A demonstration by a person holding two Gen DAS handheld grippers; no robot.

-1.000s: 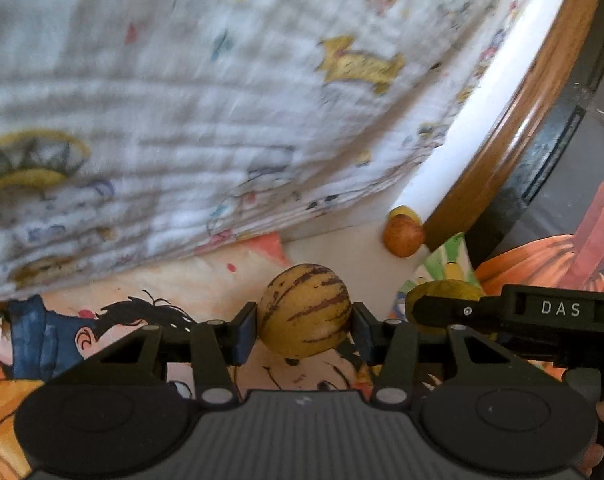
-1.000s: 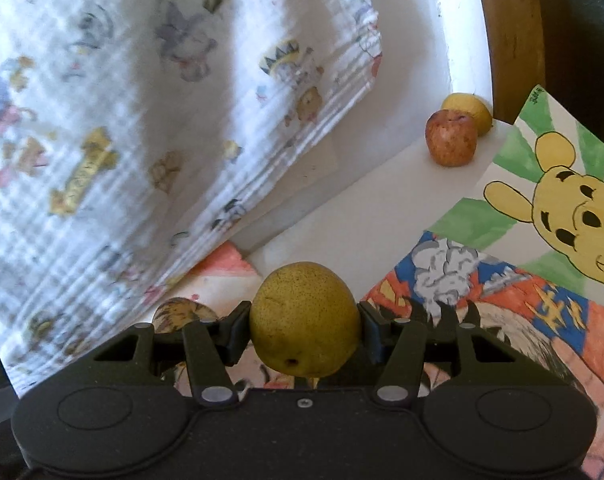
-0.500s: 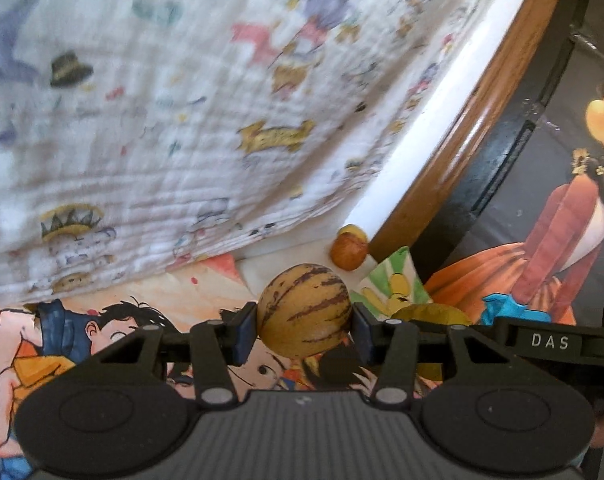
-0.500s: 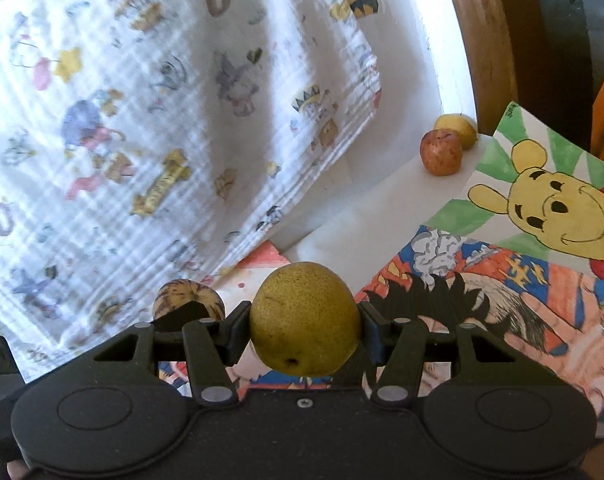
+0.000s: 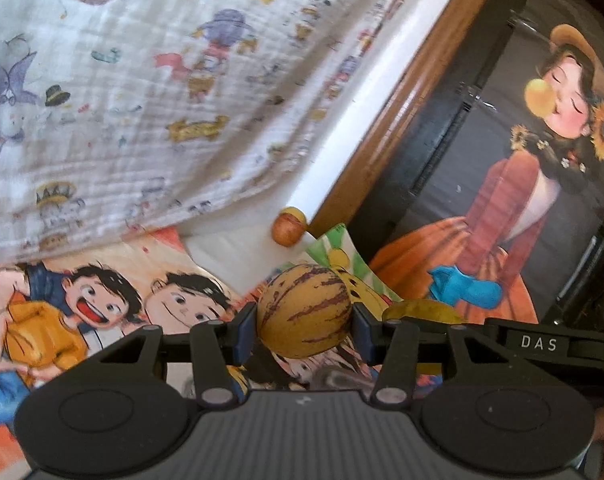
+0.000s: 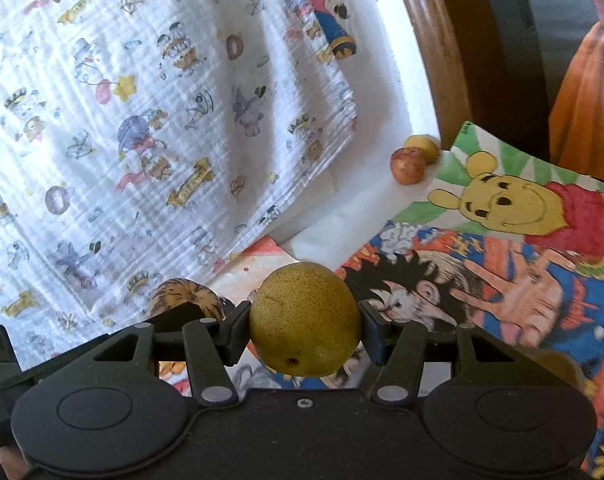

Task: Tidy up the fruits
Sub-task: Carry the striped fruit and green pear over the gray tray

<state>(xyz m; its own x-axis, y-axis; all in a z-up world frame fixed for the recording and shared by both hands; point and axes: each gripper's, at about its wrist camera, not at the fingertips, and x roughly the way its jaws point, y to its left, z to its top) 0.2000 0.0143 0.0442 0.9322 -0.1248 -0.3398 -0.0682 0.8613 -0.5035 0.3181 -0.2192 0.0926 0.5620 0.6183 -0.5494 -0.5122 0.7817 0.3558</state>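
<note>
Striped melon (image 5: 304,311): pinched crosswise in the left gripper (image 5: 304,322), above the cartoon posters (image 5: 101,304)
Pear (image 6: 305,320): clamped in the right gripper (image 6: 305,326), stem end pointing away
Pair by the wall: reddish apple (image 6: 408,166) touching a yellow fruit (image 6: 422,146), ahead and to the right, right gripper nearer
Count: four fruits, two held, two resting

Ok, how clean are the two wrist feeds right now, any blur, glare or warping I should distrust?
Left wrist view: the printed cloth is motion-smeared, the striped melon sharp, the wooden frame bowed by the fisheye. Right wrist view: crisper, the pear sharp, the white wall strip blown out.
</note>
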